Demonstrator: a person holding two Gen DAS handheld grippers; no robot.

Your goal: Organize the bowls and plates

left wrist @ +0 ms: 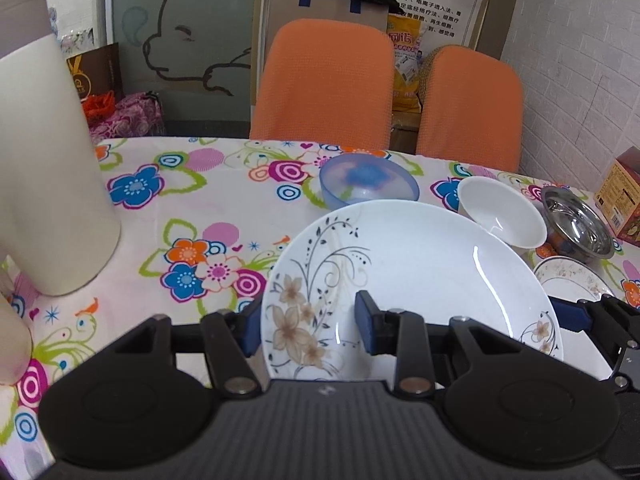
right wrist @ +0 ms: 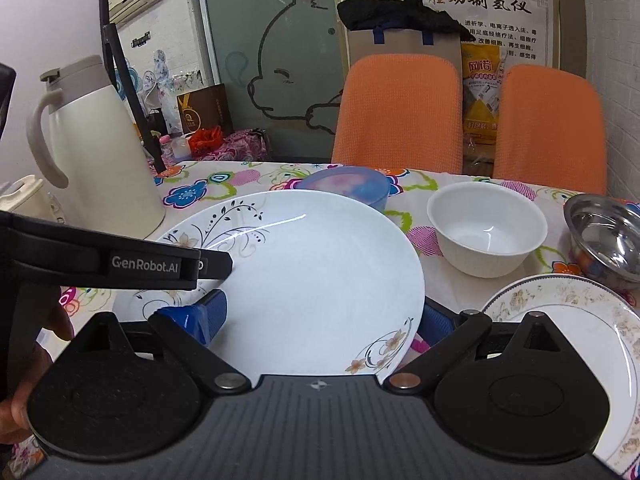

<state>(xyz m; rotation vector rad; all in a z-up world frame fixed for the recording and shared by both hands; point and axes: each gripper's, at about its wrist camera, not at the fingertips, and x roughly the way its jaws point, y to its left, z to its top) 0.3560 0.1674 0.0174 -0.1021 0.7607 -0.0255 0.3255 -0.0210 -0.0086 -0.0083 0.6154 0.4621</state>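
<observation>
Large white plate (left wrist: 420, 264) with brown flowers and black vine scrolls, tilted near above the counter (left wrist: 168, 208), rim straddled left by left gripper (left wrist: 310, 330), right by right gripper (right wrist: 320, 318), fingers spread

Home dining room, floral tablecloth (left wrist: 168, 208), orange chairs (left wrist: 326, 84)

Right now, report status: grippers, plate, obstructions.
Left gripper open, straddling left rim of the flower-patterned plate. Right gripper open, spanning its near edge. White bowl and blue bowl close behind; floral-rimmed plate at right.
</observation>
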